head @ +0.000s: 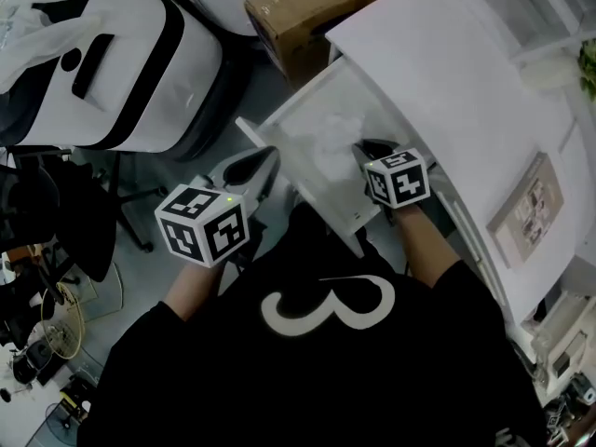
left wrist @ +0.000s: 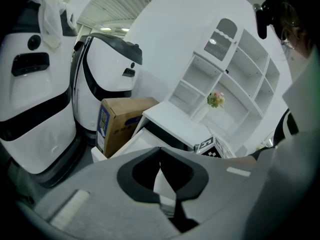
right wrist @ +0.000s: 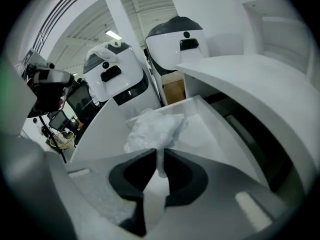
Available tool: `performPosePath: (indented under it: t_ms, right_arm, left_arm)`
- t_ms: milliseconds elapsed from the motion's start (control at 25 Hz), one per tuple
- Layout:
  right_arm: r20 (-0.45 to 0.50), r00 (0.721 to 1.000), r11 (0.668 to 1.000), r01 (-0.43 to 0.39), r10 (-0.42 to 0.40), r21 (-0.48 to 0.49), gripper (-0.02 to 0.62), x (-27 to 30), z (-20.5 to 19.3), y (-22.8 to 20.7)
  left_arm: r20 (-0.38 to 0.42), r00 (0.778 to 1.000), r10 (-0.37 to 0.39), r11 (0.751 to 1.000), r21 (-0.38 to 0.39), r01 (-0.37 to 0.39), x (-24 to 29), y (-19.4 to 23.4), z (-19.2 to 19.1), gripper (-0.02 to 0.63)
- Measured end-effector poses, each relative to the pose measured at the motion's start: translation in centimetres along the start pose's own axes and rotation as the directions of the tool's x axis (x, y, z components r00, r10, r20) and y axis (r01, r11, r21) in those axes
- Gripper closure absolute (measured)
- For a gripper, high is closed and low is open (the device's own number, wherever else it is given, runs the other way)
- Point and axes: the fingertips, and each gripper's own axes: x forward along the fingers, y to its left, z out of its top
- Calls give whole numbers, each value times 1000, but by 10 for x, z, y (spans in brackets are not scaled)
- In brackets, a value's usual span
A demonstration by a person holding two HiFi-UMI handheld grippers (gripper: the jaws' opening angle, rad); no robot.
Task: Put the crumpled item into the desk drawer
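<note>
Crowded room: two white machines (head: 121,63) with black trim stand on the floor at far left. A brown box (head: 317,7) sits next to them, against the end of a white counter (head: 447,73). White shelves (left wrist: 235,69) rise behind the counter, with a small flower (left wrist: 215,99) on one of them. A framed card (head: 533,208) lies flat on the counter's right side. The drawer (head: 312,96) under the counter is pulled out toward you, open. The crumpled plastic (head: 331,142) lies inside the drawer on its floor, a pale, clear wad well within the walls. Your right hand-held gripper (head: 371,147) reaches into the drawer from the near side, with its tips at the near edge of the plastic. In the right gripper view the jaws are drawn almost together, with a thin fold of the plastic pinched in the narrow slit between them. The bulk of the wad rests on the drawer floor just beyond the tips. Your left hand-held gripper (head: 264,160) hangs outside the drawer, just beside its front left corner, over the floor. In the left gripper view its jaws are closed tip to tip with nothing between them. They point toward the box and the drawer's end.
</note>
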Motion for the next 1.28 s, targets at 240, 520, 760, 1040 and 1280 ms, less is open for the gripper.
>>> performPosePath:
  t_ms: [240,520,760,1040,1280]
  right_arm:
    - [-43,998,997,51,-48,63,543,28,-18,-11]
    - [-95,992,986,101,-89,131,541,48,-34,-24]
    - [-141,986,976,117,-91,182,541,67,-50,-33]
    - [-178,980,971,130,-94,202,537,78,-57,-42]
    - [-185,979,966,126,-84,228,497,83,-61,-47]
  left_arm:
    - [-19,999,-38,999,32,39,1,18,4,597]
    - [-37,997,-62,997,44,64,6,38,7,597]
    - [-43,996,-76,996,38,78,13,49,8,597]
    - [-53,996,-74,997,14,75,23,65,8,597]
    - [-64,995,-70,998,0,70,29,72,7,597]
